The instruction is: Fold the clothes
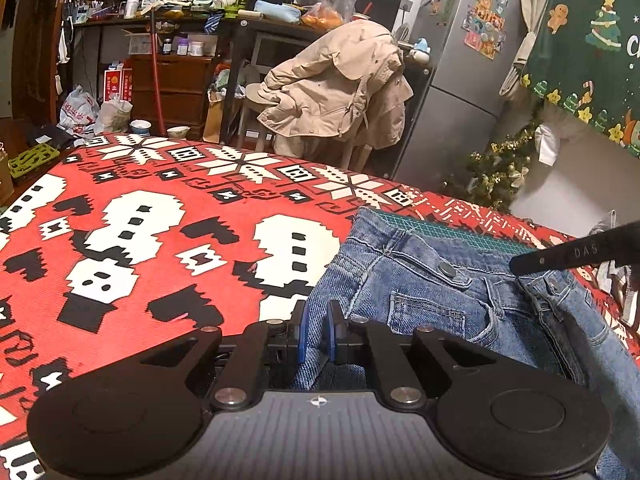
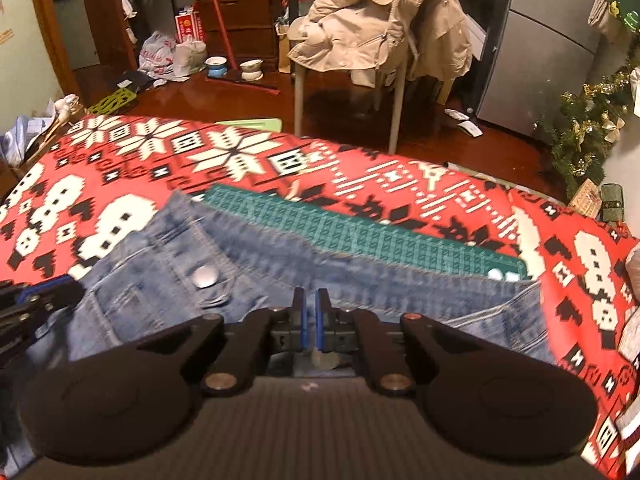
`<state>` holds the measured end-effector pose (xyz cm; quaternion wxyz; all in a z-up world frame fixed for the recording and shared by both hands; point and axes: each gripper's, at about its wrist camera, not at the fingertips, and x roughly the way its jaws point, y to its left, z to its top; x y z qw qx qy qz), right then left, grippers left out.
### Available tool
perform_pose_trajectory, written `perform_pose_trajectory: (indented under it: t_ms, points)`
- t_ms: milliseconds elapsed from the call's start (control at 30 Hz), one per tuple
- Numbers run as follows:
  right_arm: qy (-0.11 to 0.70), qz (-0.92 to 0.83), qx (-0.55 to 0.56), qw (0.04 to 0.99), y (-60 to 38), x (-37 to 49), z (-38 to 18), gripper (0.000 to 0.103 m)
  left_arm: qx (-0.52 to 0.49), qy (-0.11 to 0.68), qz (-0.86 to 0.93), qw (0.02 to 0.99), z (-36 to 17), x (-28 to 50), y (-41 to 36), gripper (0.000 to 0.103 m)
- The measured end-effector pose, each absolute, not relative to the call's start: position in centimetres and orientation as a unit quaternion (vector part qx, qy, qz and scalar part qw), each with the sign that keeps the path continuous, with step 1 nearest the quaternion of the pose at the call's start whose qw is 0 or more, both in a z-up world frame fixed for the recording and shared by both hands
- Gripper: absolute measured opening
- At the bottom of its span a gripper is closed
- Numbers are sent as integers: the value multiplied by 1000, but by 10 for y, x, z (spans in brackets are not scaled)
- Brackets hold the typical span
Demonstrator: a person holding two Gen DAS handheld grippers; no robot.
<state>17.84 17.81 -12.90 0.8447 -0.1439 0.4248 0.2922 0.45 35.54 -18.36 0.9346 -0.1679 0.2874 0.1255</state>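
From the left wrist view we see our left gripper [image 1: 316, 326] low at the near edge of the jeans [image 1: 448, 300], its blue pads drawn in narrow with a fold of denim pinched between them. The jeans lie on the right half of the red patterned cloth [image 1: 160, 220], waistband towards the far side, metal button [image 1: 445, 268] showing, and a strip of green cutting mat [image 1: 460, 232] pokes out just beyond the waistband. The right gripper's black finger [image 1: 576, 254] reaches in from the right, over the fly.

In the right wrist view our right gripper [image 2: 311, 322] has its jaws nearly shut; denim sits right at the tips, but motion blur keeps us from telling whether any is truly caught. The left gripper [image 2: 40, 296] shows at the left edge, on the jeans.

Our worry: if the right side has no real bite, lifting would drag the waistband by one corner, skewing the fold or pulling the cloth underneath into wrinkles. A thin pinch on the left could also slip, since denim is heavy.

Beyond the far edge stand a chair with a beige coat [image 2: 380, 28], a fridge [image 1: 460, 80] and a small tinsel tree [image 2: 588, 128], all well apart from our work. Nothing lies on the cloth in the fold's way.
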Motion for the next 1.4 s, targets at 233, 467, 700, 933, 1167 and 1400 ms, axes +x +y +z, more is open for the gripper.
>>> perform_pose_trajectory:
  t_ms: [233, 467, 700, 933, 1167, 1400]
  points:
    - [427, 312, -167, 832, 197, 157, -133, 4, -174, 289, 125, 933, -183, 2, 358, 9]
    - [431, 292, -172, 836, 203, 168, -150, 4, -197, 288, 116, 930, -184, 0, 365, 9]
    - [417, 328, -160, 833, 205, 150, -133, 6, -202, 288, 112, 929, -184, -3, 366, 9]
    - [430, 361, -182, 807, 217, 130, -149, 3, -195, 288, 115, 930, -184, -3, 365, 9]
    - [418, 362, -186, 812, 225, 128, -143, 6, -197, 288, 114, 930, -184, -5, 366, 9]
    - [430, 376, -193, 798, 219, 114, -145, 6, -200, 290, 114, 929, -183, -4, 366, 9]
